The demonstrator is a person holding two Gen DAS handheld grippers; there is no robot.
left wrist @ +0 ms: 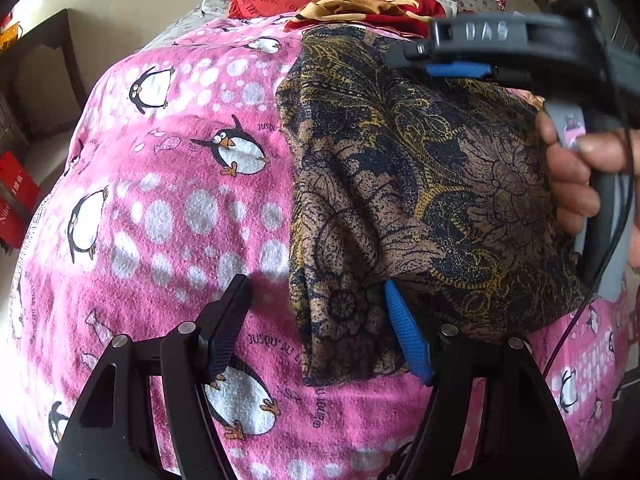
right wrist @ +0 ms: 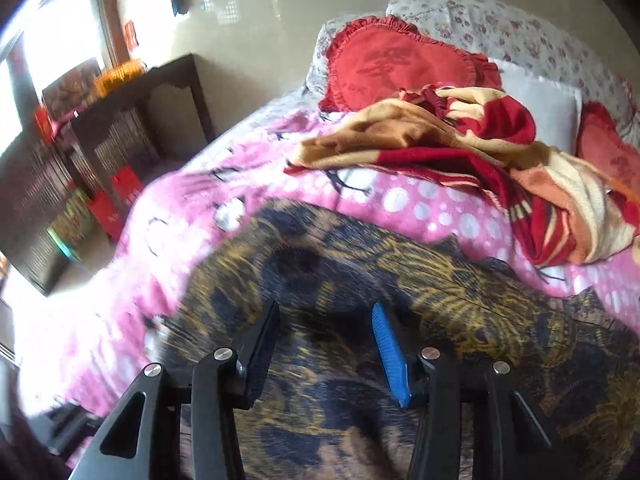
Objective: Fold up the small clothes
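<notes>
A brown, navy and gold patterned garment (left wrist: pixel 420 200) lies on a pink penguin blanket (left wrist: pixel 160 220), folded with a straight left edge. My left gripper (left wrist: pixel 316 320) is open at the garment's near left corner; its blue fingertip (left wrist: pixel 404 332) touches the cloth, and its black fingertip (left wrist: pixel 228 324) is over the blanket. My right gripper (left wrist: pixel 460 66) reaches in from the right over the garment's far edge, held by a hand (left wrist: pixel 572 176). In the right wrist view the right gripper (right wrist: pixel 324 344) is open just above the same garment (right wrist: pixel 360 280), holding nothing.
A crumpled red and tan blanket (right wrist: pixel 460 148) and red heart cushions (right wrist: pixel 400 64) lie at the head of the bed. A dark wooden table (right wrist: pixel 140 112) and red boxes (right wrist: pixel 116 200) stand on the floor to the left.
</notes>
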